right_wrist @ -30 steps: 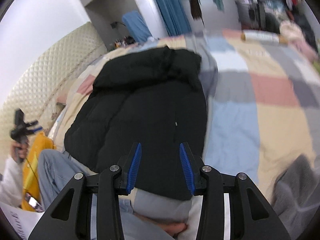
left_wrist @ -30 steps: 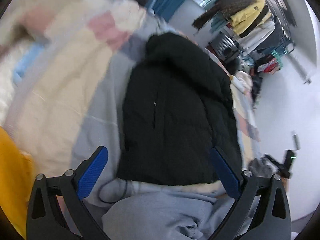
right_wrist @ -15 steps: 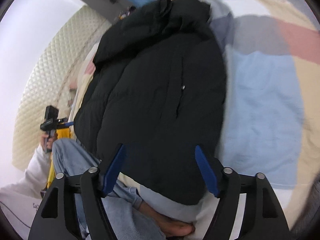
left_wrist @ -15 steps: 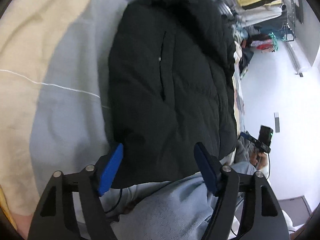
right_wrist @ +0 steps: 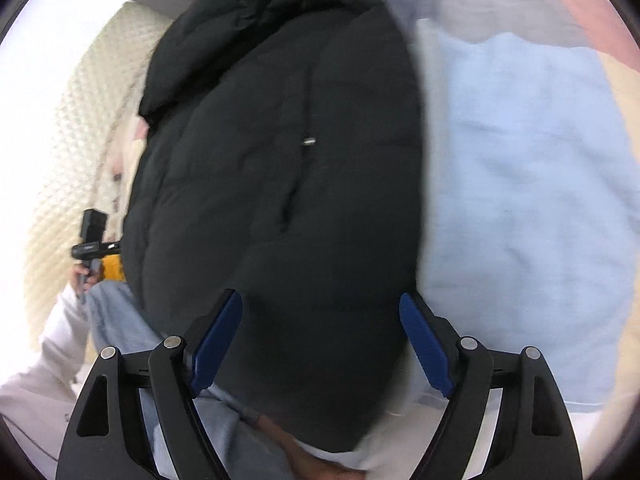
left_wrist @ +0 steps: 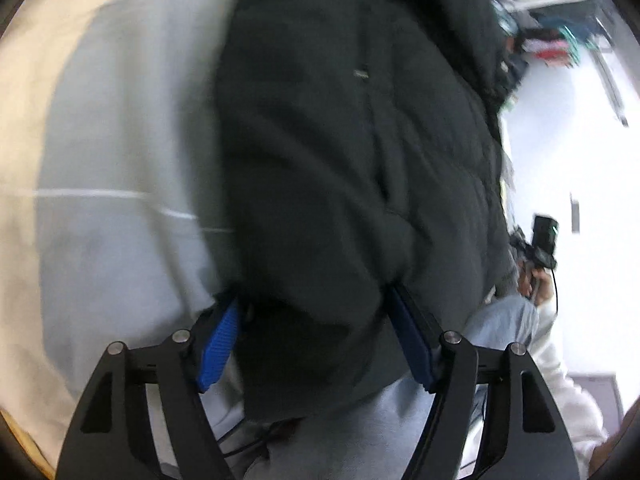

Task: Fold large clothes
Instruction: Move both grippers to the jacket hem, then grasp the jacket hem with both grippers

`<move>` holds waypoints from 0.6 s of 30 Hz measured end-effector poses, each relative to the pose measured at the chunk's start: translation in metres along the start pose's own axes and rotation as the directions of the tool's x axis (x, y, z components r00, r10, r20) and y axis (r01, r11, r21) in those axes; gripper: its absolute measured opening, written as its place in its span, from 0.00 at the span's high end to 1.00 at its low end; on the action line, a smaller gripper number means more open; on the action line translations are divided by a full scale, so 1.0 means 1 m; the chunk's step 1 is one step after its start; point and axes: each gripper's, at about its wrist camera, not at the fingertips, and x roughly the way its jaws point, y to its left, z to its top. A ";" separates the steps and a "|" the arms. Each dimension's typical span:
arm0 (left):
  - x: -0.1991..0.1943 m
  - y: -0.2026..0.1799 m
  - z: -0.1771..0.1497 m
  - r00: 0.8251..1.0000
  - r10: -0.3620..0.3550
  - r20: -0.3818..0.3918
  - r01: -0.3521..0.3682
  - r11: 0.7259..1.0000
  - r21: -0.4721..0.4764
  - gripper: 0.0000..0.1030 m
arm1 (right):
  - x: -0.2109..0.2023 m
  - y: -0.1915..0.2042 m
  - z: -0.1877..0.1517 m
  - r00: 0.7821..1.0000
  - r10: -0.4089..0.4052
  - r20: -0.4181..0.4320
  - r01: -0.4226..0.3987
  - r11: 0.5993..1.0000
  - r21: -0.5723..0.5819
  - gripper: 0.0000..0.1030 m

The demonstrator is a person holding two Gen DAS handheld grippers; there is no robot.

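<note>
A black puffer jacket (left_wrist: 352, 140) lies folded lengthwise on the bed, its hem nearest me and its hood far. It also fills the right wrist view (right_wrist: 280, 168). My left gripper (left_wrist: 316, 340) is open, its blue pads straddling the jacket's near left hem corner, fabric between them. My right gripper (right_wrist: 320, 344) is open, its pads astride the near right part of the hem. Neither is closed on the cloth.
A patchwork bedspread lies under the jacket, grey and cream (left_wrist: 120, 160) on the left, light blue (right_wrist: 520, 180) on the right. My jeans-clad legs (left_wrist: 360, 440) are below the hem. A quilted headboard (right_wrist: 72, 128) is left. Clothes racks (left_wrist: 560, 20) stand far right.
Both grippers have dropped down and forward onto the jacket's near hem. The right gripper has opened wide from nearly shut. The left pads now straddle the hem fabric.
</note>
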 end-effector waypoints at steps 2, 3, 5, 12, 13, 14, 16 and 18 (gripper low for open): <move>-0.001 -0.008 0.001 1.000 -0.020 -0.010 0.021 0.999 0.048 0.31 | 0.003 -0.012 -0.005 0.999 0.036 -0.018 -0.035 0.998 0.045 0.21; -0.002 -0.013 0.001 0.999 -0.037 -0.011 0.038 0.997 0.064 0.31 | 0.005 -0.015 -0.007 0.998 0.053 -0.027 -0.052 0.997 0.055 0.21; -0.008 -0.021 0.001 0.995 -0.097 -0.004 0.097 0.992 0.076 0.31 | 0.013 -0.017 -0.011 0.989 0.133 -0.064 -0.129 0.989 0.069 0.21; -0.024 -0.033 0.000 0.987 -0.159 0.022 0.156 0.984 0.083 0.31 | 0.001 0.022 -0.012 0.962 0.266 -0.058 -0.270 0.959 -0.086 0.18; -0.021 -0.027 0.001 0.988 -0.153 0.016 0.152 0.987 0.053 0.31 | -0.001 0.026 -0.013 0.960 0.275 -0.061 -0.280 0.954 -0.108 0.18; -0.018 -0.020 0.002 0.989 -0.146 0.005 0.146 0.989 0.023 0.31 | 0.000 0.028 -0.013 0.957 0.281 -0.069 -0.287 0.950 -0.122 0.17; -0.014 -0.007 0.004 0.992 -0.126 -0.012 0.125 0.991 -0.040 0.31 | 0.006 0.024 -0.014 0.959 0.271 -0.090 -0.280 0.953 -0.118 0.16; -0.009 0.000 0.007 0.995 -0.090 -0.034 0.087 0.993 -0.076 0.31 | 0.020 0.018 -0.010 0.961 0.249 -0.118 -0.260 0.962 -0.080 0.16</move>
